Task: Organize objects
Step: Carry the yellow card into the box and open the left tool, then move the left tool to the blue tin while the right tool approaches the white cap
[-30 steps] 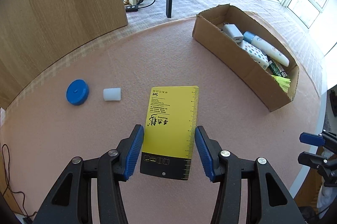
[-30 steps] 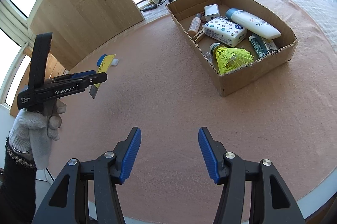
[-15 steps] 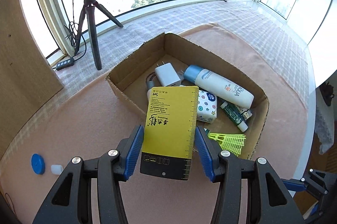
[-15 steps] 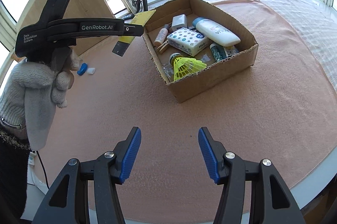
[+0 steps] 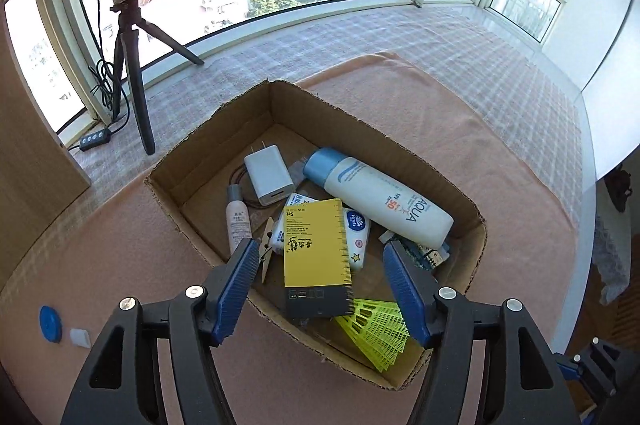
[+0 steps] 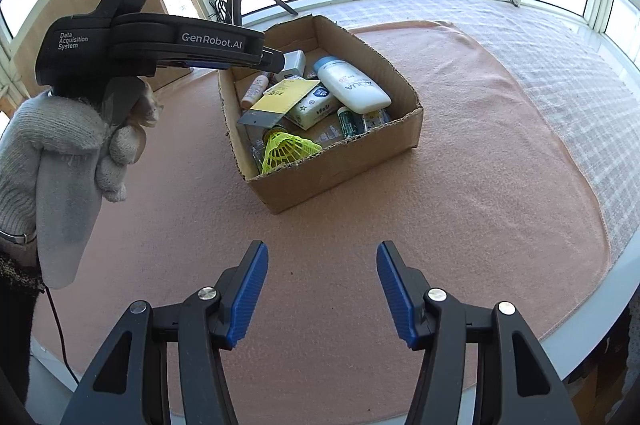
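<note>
At the far left of the left wrist view, a blue lid (image 5: 50, 323) and a small white cap (image 5: 80, 337) lie on the pink tabletop (image 5: 120, 245), well apart from the cardboard box (image 5: 476, 249), and in my judgement they are the things not yet organized. More to the right, the left claw (image 5: 318, 289) hangs above the near part of the box, and its jaws have just been opening: the yellow card (image 5: 316, 245) is between them, but there is a clear gap on each side, so the pads do not press it and the card seems released. The long axis of the card runs away from the claw, with the dark end nearest, and it lies over the tissue pack (image 5: 356, 229) and above the yellow shuttlecock (image 5: 376, 333). Around it in the box are a small pink bottle (image 5: 238, 223), a wooden clothespin (image 5: 266, 245), a white charger (image 5: 268, 180) and a white sunscreen bottle (image 5: 384, 201); nothing stands in the way of the drop. Further right, the right claw (image 6: 320, 291) is half open and holds nothing, above bare tabletop in front of the box. The left hand (image 6: 60, 161) is nearer to the lid and the cap.
</note>
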Demonstrator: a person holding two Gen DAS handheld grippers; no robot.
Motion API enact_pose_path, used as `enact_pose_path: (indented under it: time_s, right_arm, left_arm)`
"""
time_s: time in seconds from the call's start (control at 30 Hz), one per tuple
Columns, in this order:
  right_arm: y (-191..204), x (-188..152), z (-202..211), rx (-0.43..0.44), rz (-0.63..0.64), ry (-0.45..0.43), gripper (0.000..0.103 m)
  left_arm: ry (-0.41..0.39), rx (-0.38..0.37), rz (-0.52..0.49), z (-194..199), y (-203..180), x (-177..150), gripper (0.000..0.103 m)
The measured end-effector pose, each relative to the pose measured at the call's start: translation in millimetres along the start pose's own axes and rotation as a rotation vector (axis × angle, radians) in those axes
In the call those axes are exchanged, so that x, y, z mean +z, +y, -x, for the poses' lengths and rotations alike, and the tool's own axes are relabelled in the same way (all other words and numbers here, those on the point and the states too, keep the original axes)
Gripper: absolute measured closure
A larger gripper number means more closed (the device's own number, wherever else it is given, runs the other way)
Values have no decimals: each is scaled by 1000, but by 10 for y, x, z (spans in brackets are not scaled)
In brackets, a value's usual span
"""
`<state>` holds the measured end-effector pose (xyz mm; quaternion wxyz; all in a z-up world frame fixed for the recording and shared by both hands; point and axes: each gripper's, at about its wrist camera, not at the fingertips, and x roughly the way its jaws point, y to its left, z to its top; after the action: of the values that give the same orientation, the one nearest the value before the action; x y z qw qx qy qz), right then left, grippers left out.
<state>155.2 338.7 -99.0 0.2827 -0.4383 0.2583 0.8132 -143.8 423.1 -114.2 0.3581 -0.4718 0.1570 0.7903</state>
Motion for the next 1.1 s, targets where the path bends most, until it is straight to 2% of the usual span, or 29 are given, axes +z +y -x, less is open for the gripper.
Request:
enact_pose_path:
  time_s: [0.17, 0.57, 0.87, 1.1]
  right_arm:
    - [24, -3, 2, 2, 3, -7, 43]
    - [297, 13, -1, 38, 29, -9, 42]
    - [687, 155, -124, 115, 69, 9, 41]
    - [1079, 469, -286, 161, 127, -7, 41]
  left_arm:
    - [-13, 3, 12, 95, 58, -44, 35]
    - [-28, 31, 76, 393, 449, -350, 35]
    - [-27, 99, 188, 638, 1159, -736, 35]
    - [-1, 181, 289, 739, 1951, -1058, 35]
